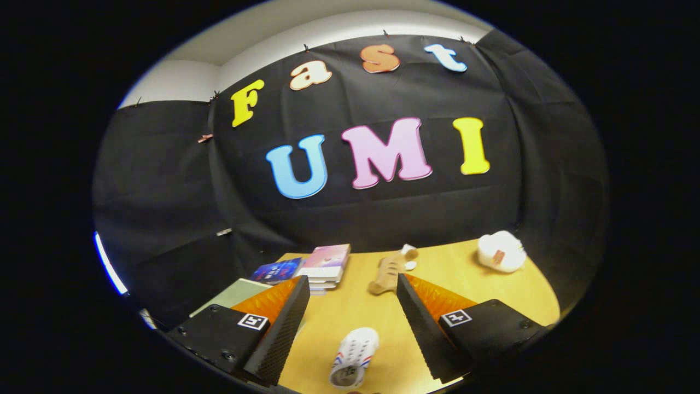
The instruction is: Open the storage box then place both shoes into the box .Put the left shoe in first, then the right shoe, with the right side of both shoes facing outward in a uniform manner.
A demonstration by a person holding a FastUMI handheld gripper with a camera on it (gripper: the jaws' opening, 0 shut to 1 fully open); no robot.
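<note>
The gripper (353,320) fingers stand apart, the small white perforated shoe with striped side (354,357) lying lengthwise between them, unclamped.

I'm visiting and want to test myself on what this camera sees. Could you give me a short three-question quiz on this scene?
1. True or false: the gripper is open, with nothing between its fingers.
2. What lies on the table nearest the fingers? A) white shoe B) books C) plush toy
3. Fill in: the stack of books lies beyond the ___ finger.

Key: 1 false, the white shoe lies between the open fingers, unpressed; 2 A; 3 left.
</note>
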